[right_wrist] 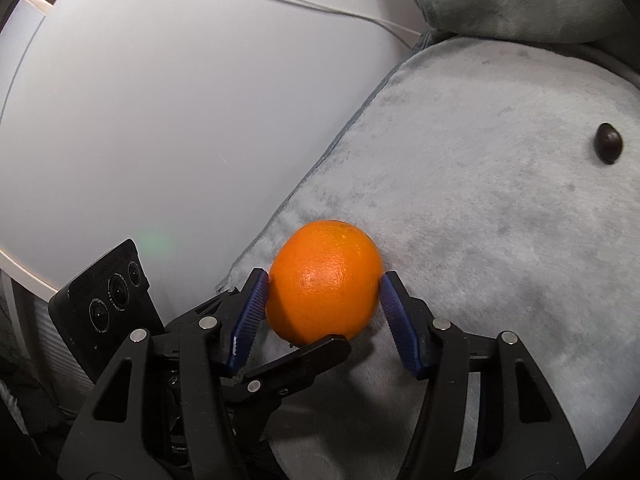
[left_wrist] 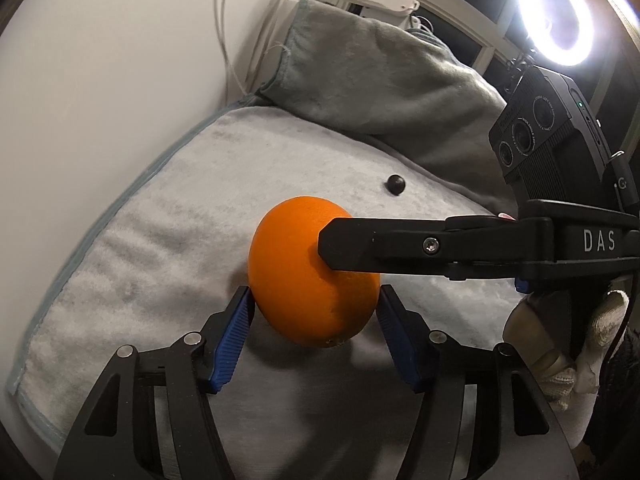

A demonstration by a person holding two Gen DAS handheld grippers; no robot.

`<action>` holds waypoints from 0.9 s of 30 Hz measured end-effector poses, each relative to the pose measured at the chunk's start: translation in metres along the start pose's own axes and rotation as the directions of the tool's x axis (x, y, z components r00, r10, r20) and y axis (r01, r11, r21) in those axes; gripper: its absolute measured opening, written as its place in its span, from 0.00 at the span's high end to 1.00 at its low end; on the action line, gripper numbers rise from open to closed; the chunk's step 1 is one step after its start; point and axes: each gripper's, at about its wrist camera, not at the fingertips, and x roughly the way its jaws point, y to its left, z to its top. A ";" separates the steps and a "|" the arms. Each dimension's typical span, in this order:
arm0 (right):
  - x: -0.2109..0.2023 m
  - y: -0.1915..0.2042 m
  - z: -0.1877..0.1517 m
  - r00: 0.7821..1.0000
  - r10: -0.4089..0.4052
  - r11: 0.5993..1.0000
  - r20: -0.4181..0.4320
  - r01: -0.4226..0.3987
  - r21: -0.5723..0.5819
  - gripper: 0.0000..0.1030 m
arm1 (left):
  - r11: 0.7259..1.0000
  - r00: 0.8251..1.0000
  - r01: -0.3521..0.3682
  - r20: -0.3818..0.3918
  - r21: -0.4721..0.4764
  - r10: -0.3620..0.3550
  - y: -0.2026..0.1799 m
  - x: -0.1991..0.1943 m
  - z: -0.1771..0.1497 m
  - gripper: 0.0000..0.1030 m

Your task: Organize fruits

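An orange (left_wrist: 296, 276) rests on a light grey towel (left_wrist: 160, 240). In the left wrist view my left gripper (left_wrist: 314, 304) has its blue pads touching both sides of the orange. The right gripper's black finger (left_wrist: 400, 246) reaches in from the right across the orange's top. In the right wrist view my right gripper (right_wrist: 324, 296) also has its pads (right_wrist: 248, 316) against both sides of the same orange (right_wrist: 324, 284). The left gripper's finger (right_wrist: 304, 360) sits under the orange's near side.
A small dark round fruit (left_wrist: 395, 183) lies on the towel beyond the orange, also in the right wrist view (right_wrist: 608, 142). A white round table (right_wrist: 160, 120) lies under the towel. A folded grey blanket (left_wrist: 380, 68), cables and a ring light (left_wrist: 554, 16) stand behind.
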 end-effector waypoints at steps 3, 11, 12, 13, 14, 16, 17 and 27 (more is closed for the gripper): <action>-0.011 -0.001 -0.001 1.000 -0.004 1.000 0.023 0.004 0.004 0.41 | 1.000 1.000 0.008 0.007 0.019 -0.008 -0.008 -0.001 0.003 0.39; -0.052 -0.010 -0.012 0.994 -0.040 0.999 0.106 0.037 0.026 0.41 | 0.995 0.998 0.059 0.016 0.086 -0.060 -0.041 0.001 0.010 0.39; -0.057 -0.011 -0.014 0.992 -0.045 0.999 0.116 0.042 0.031 0.41 | 0.994 0.998 0.064 0.015 0.093 -0.066 -0.045 0.002 0.011 0.39; -0.065 -0.014 -0.016 0.990 -0.052 0.998 0.129 0.047 0.038 0.41 | 0.992 0.997 0.074 0.014 0.106 -0.076 -0.052 0.004 0.012 0.39; -0.070 -0.016 -0.017 0.989 -0.057 0.998 0.139 0.052 0.044 0.41 | 0.990 0.996 0.081 0.013 0.115 -0.083 -0.057 0.005 0.012 0.39; -0.082 -0.021 -0.022 0.985 -0.066 0.997 0.157 0.058 0.056 0.41 | 0.985 0.995 0.098 0.009 0.140 -0.101 -0.070 0.007 0.014 0.39; -0.090 -0.024 -0.025 0.983 -0.073 0.996 0.170 0.063 0.065 0.41 | 0.983 0.994 0.106 0.007 0.149 -0.108 -0.076 0.008 0.015 0.39; -0.159 -0.050 -0.050 0.951 -0.146 0.985 0.272 0.113 0.133 0.41 | 0.950 0.980 0.198 -0.026 0.242 -0.198 -0.140 0.025 0.020 0.39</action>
